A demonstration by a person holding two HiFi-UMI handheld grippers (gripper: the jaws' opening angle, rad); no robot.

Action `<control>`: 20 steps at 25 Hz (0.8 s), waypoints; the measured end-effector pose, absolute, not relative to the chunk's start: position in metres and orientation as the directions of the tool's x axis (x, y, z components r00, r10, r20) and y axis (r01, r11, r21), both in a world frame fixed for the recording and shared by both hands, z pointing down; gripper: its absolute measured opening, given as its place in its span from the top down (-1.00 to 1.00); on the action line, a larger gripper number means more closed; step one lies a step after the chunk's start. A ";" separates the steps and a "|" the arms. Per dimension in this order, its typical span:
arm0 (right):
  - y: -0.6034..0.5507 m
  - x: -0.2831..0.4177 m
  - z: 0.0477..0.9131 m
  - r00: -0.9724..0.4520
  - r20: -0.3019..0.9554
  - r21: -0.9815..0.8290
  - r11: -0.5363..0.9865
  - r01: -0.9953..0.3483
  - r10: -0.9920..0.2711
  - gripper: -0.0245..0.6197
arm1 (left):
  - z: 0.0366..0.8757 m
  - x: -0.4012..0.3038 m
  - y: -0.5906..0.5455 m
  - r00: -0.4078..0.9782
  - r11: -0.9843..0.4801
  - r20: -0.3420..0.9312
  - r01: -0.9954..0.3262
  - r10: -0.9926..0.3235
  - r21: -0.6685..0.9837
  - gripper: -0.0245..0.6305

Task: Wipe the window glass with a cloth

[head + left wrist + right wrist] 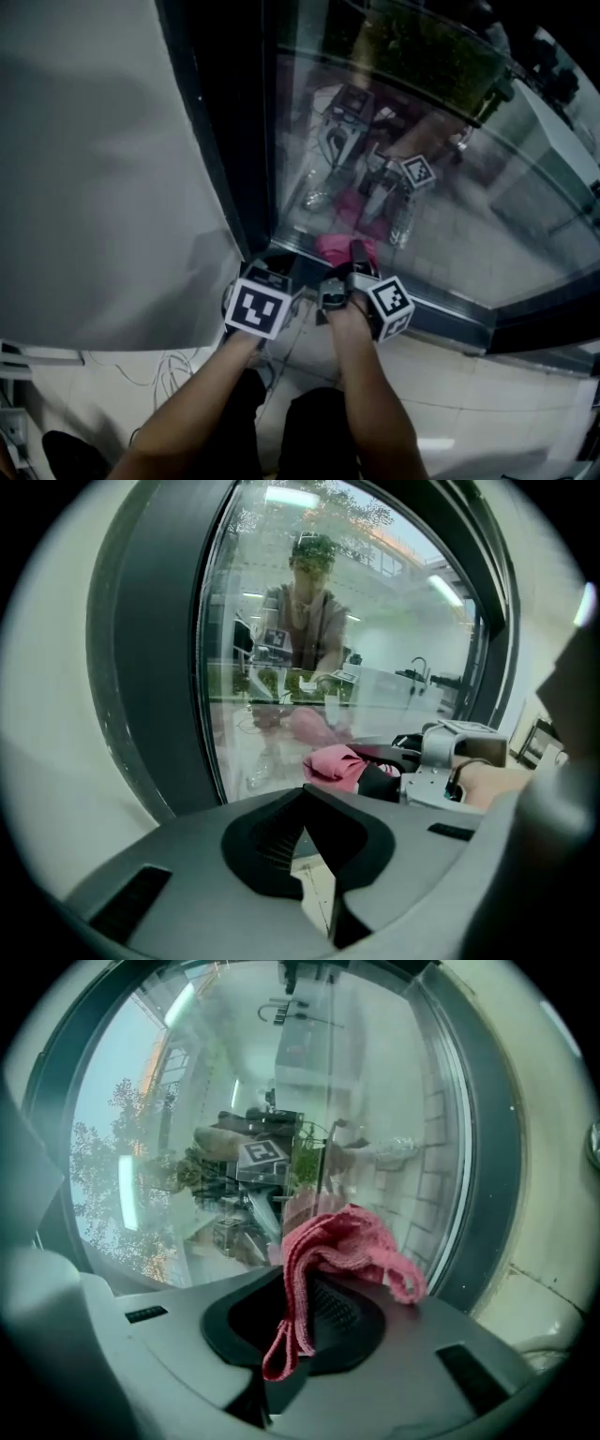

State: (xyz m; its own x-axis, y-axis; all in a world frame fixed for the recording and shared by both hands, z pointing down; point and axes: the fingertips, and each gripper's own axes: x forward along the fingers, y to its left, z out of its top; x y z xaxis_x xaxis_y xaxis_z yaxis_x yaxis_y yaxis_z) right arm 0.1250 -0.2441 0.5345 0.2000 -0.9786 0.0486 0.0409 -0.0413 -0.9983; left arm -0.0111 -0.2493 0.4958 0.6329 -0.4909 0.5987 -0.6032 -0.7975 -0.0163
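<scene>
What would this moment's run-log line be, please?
left gripper: shut, empty | right gripper: shut on pink cloth | cloth low at window glass

Wall: plain pale grey wall, left of the window.
Window: large clear window glass in a dark metal frame, full of reflections.
Floor: pale glossy floor tiles; thin white cables near the wall.
Light: long ceiling lamp mirrored in the glass.

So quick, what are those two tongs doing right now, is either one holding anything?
Left tongs: closed, nothing between them.
Right tongs: closed on the pink cloth.
</scene>
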 end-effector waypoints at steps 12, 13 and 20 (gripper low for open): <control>-0.233 0.132 0.409 0.199 -0.137 -0.989 0.121 -0.088 -0.970 0.80 | 0.421 -0.003 -0.254 0.678 -0.796 0.478 -0.601 -0.558 -0.076 0.92; -0.232 0.134 0.398 0.199 -0.151 -0.986 0.133 -0.104 -0.968 0.80 | 0.416 -0.002 -0.255 0.679 -0.794 0.473 -0.603 -0.562 -0.079 0.92; -0.227 0.157 0.335 0.188 -0.248 -0.963 0.220 -0.157 -0.950 0.80 | 0.383 0.025 -0.257 0.703 -0.798 0.428 -0.597 -0.569 -0.080 0.92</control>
